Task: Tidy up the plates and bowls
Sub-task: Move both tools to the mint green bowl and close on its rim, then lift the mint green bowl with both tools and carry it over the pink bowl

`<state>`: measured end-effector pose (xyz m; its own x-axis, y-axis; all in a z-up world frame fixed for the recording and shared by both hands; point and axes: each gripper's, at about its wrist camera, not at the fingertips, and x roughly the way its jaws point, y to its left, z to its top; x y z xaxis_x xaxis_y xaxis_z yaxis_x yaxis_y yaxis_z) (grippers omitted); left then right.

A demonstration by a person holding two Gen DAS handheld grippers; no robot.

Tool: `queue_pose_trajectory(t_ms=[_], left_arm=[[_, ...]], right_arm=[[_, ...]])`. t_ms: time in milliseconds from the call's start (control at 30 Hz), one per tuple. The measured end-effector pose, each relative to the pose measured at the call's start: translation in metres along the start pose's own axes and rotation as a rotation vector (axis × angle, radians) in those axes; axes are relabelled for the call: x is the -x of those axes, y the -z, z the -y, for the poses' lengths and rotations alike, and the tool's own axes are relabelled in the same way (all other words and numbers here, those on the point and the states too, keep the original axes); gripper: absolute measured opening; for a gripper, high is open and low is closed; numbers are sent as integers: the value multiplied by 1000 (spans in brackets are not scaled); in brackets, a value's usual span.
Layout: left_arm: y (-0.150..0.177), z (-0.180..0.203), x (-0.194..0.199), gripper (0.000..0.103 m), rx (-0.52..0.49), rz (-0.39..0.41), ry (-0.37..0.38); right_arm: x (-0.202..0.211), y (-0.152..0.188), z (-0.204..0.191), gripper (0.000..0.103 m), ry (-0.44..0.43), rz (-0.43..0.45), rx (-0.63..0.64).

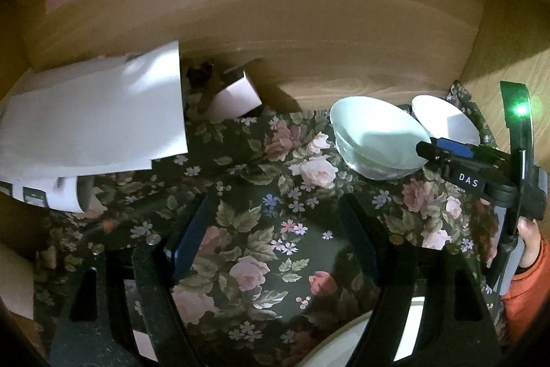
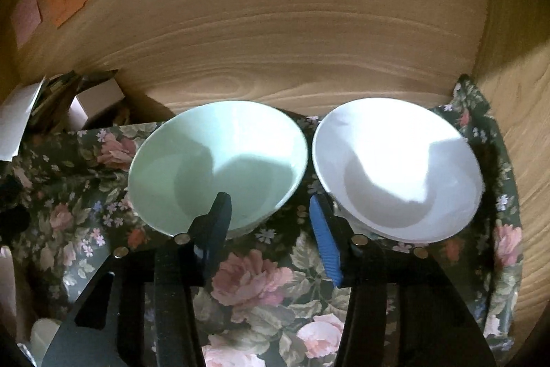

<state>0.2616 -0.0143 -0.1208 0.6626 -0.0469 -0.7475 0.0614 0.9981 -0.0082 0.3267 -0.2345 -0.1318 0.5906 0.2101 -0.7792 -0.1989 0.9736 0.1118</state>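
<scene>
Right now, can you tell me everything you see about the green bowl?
The green bowl is pale mint, smooth and glossy like glazed ceramic, with a wide round rim and sloping sides. It looks empty. It sits upright on the flowery cloth, close beside the white bowl, with the wooden wall behind. The open right tongs hover in front; in the right view one finger overlaps its near rim, but I cannot tell if it touches.

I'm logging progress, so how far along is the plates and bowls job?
Early on. Done: nothing is stacked; the green bowl and white bowl sit side by side on the floral cloth. In hand: nothing; the right tool is open between them, the left tool open too. Left: stacking the bowls.
</scene>
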Motion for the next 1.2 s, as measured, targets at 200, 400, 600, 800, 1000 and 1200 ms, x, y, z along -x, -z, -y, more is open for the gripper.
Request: queue_pose_trajectory(t_ms=[200,400,600,800,1000,1200], left_arm=[[0,0,-7,77,1,-22,-9],[2,1,-12,77,-1,-40,-15],[0,1,-19,77,14,-74,-3],[-2,5,-28,77,13,-102,-17],[3,11,-49,72,0,-198,-24],[11,21,-65,51,-33,-272,-17]], right_arm=[[-13,-3,4,40,-39,-50,-36],[-33,-3,14,25,-84,-136,-71],[-29,2,1,17,-127,-159,-7],[-12,17,-20,16,-188,-198,86],[8,35,-34,16,-215,-203,136],[23,50,-47,18,-221,-202,147]])
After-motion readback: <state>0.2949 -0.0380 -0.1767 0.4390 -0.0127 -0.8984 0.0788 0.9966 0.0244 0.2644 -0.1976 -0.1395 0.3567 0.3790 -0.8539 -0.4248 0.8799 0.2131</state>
